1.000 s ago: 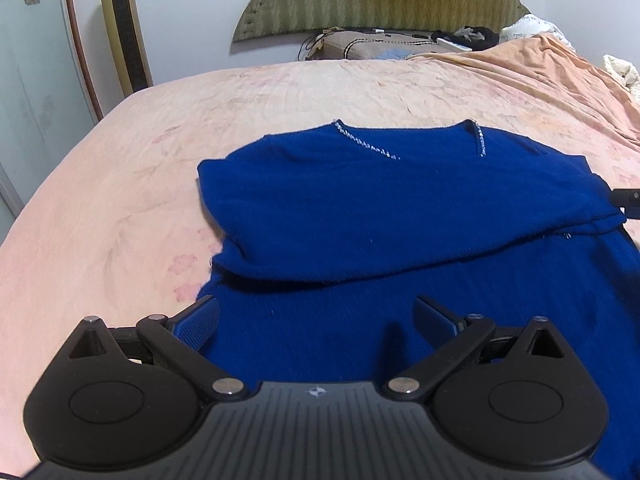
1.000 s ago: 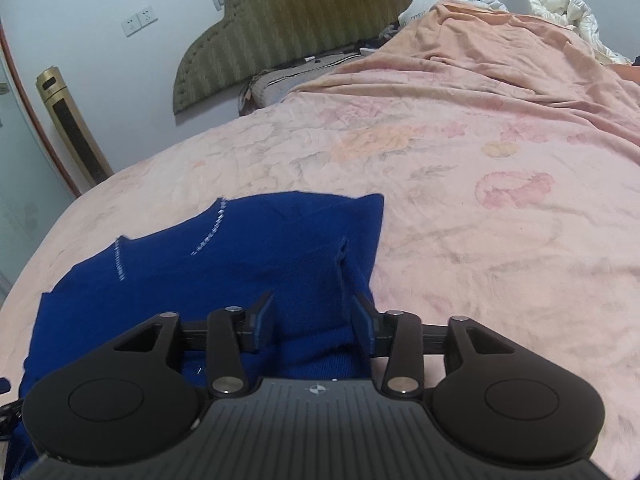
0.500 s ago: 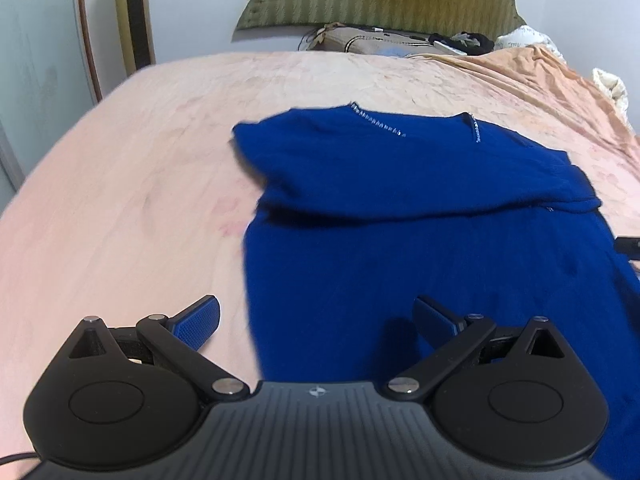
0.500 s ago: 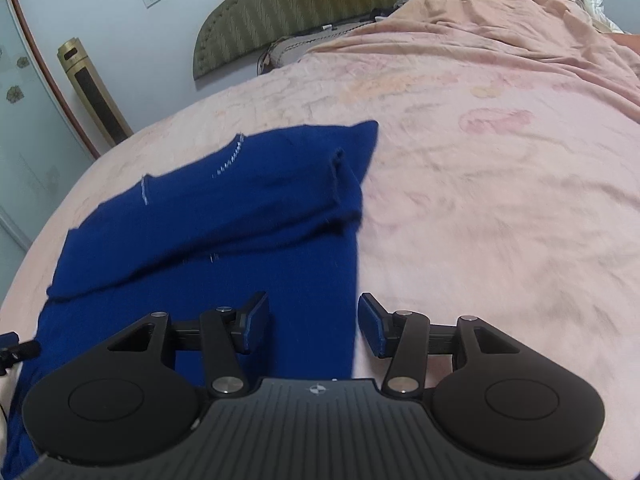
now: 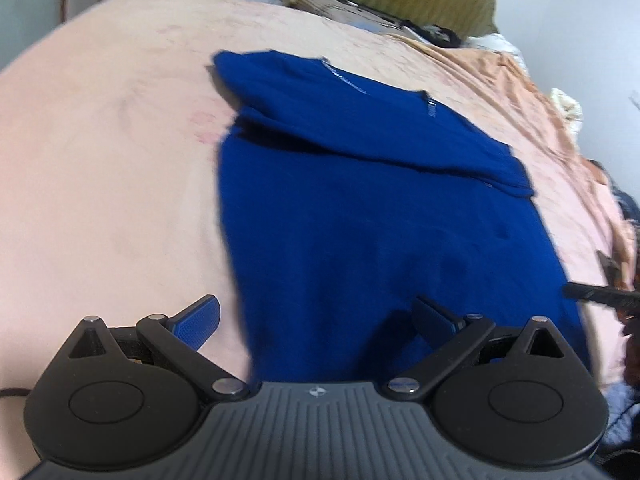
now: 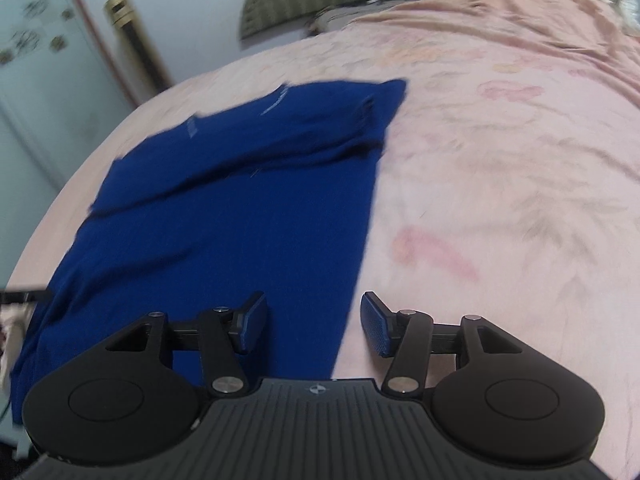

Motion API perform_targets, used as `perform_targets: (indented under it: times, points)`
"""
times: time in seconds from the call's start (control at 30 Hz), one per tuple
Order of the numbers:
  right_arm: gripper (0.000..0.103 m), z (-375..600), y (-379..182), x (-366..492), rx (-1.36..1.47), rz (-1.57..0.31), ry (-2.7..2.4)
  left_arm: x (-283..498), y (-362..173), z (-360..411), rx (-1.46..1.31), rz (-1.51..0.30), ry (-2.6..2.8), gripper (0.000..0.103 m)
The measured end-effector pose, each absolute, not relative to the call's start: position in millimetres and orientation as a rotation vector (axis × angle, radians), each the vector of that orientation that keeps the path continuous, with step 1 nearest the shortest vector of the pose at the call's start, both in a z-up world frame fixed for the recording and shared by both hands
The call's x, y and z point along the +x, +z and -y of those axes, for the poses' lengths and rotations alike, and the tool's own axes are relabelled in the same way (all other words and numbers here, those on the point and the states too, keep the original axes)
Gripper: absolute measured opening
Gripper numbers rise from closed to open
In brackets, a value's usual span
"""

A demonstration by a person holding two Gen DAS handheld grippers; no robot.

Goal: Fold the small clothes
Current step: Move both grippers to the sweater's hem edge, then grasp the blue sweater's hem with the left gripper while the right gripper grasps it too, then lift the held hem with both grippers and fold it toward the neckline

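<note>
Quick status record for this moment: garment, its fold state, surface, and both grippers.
garment: blue sweater
fold state: far part with sleeves folded over the body; near part flat
surface: pink bedsheet
left gripper: open, empty, straddling the sweater's near left edge
right gripper: jaws have just been opening, nothing gripped, over the sweater's near right edge

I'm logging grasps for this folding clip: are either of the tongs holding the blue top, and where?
Nothing is held. The left tongs and right tongs both stand open over the blue top, pads clear of the fabric; the right's have just been opening.
</note>
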State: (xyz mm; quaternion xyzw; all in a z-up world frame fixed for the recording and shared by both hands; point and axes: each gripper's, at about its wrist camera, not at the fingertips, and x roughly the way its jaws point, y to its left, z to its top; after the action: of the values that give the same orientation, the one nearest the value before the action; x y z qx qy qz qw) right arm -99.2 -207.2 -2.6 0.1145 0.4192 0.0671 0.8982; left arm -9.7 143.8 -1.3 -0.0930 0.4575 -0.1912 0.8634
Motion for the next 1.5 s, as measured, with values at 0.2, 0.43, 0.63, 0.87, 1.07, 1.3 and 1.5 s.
perform_targets:
  times: [0.2,0.43,0.63,0.87,1.07,1.3,1.5]
  points:
    - [0.053,178,-2,-114,0.120,-0.870,0.216,-11,1,-118,-0.142,-0.994,-0.473,0.054]
    - [0.010,189,5,-106,0.171,-0.826,0.173,-3,8,-109,-0.124,-0.979,-0.444,0.015]
    - [0.003,201,24,-82,0.116,-0.727,0.093,13,24,-100,-0.123,-0.891,-0.424,0.015]
    - [0.024,222,19,-65,0.268,-0.738,0.091,23,20,-88,-0.070,-0.914,-0.409,0.016]
    - [0.045,244,1,-106,0.388,-0.847,0.117,5,14,-109,-0.090,-0.944,-0.425,0.066]
    - [0.046,242,-11,-164,0.570,-0.940,0.296,-26,6,-147,-0.195,-1.013,-0.461,0.071]
    - [0.047,238,-30,-183,0.747,-0.997,0.435,-56,5,-156,-0.207,-1.073,-0.568,0.071]
